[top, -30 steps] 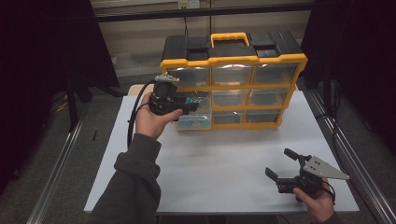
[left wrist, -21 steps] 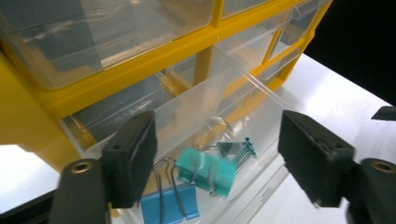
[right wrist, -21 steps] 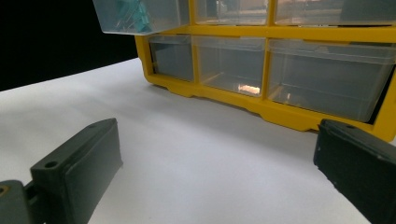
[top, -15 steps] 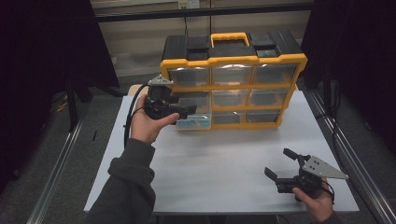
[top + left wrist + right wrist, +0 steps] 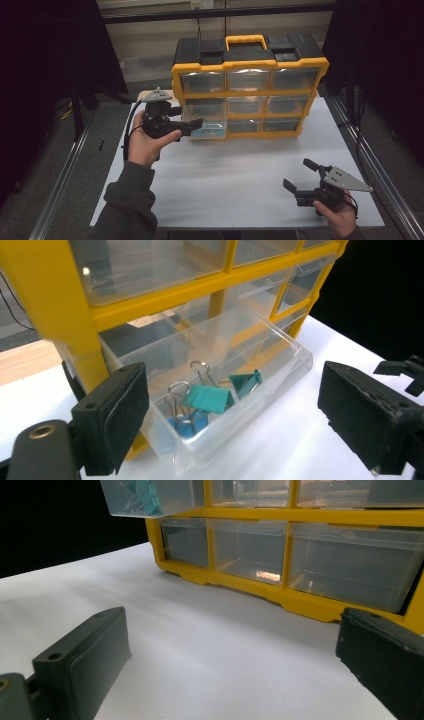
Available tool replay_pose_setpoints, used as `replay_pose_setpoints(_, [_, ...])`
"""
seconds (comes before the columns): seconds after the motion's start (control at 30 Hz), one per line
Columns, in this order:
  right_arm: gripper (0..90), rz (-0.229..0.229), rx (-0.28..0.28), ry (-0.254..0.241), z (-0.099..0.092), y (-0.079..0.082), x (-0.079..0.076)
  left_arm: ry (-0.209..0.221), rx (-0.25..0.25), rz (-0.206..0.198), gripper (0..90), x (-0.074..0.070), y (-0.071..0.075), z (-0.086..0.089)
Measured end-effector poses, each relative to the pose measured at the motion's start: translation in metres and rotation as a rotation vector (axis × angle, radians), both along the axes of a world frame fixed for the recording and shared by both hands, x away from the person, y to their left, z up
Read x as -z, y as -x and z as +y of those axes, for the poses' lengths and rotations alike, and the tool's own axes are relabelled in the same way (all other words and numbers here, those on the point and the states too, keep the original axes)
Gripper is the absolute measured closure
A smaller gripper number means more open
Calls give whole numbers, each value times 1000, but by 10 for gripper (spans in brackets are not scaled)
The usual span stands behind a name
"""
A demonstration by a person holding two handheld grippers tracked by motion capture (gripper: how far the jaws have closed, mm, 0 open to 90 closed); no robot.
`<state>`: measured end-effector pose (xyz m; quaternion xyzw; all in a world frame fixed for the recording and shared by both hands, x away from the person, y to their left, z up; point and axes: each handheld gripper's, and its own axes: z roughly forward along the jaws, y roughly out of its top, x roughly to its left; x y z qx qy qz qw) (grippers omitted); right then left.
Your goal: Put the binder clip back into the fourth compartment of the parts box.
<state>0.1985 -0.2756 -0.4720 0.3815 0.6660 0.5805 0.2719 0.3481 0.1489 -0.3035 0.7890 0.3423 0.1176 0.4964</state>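
Observation:
A yellow organizer cabinet [image 5: 248, 90] with clear drawers stands at the back of the white table [image 5: 235, 175]. Its lower-left drawer [image 5: 209, 131] is pulled out. The drawer [image 5: 210, 405] holds teal binder clips [image 5: 212, 397] and a blue one [image 5: 187, 422]. My left gripper [image 5: 194, 125] hovers just left of that drawer, pointing at it; its jaws are wide apart and hold nothing [image 5: 232, 417]. My right gripper [image 5: 300, 175] rests open near the table's front right, facing the cabinet's bottom row [image 5: 235, 670]. The pulled-out drawer [image 5: 150, 497] shows above to the left.
The other drawers [image 5: 247, 80] of the cabinet are closed. A black and yellow handle [image 5: 245, 42] tops it. Metal rails [image 5: 65, 175] run along both sides of the table, and the surroundings are dark. The white tabletop stretches between the two grippers.
My left gripper has drawn back to the left, away from the cabinet front, and the lower-left drawer now stands slightly farther out. The right gripper has stayed put.

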Motion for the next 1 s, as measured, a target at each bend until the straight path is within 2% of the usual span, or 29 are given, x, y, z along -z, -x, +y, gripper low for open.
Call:
replay_pose_setpoints(0.03, [3, 1, -5, 3, 0, 0, 0, -11, -7, -1, 129, 1, 2, 2])
replay_pose_setpoints(0.23, [4, -6, -14, 13, 2, 0, 0, 13, 1, -12, 114, 6, 9, 12])
replay_pose_setpoints(0.43, [4, -7, -10, 13, 1, 0, 0, 51, -17, -38, 95, 16, 16, 24])
replay_pose_setpoints(0.7, [4, -8, -7, 14, 1, 1, -1, 99, -46, -38, 87, 35, 26, 41])
replay_pose_setpoints(1.0, [4, -10, -7, 23, 0, 1, -1, 116, -57, -32, 75, 55, 32, 58])
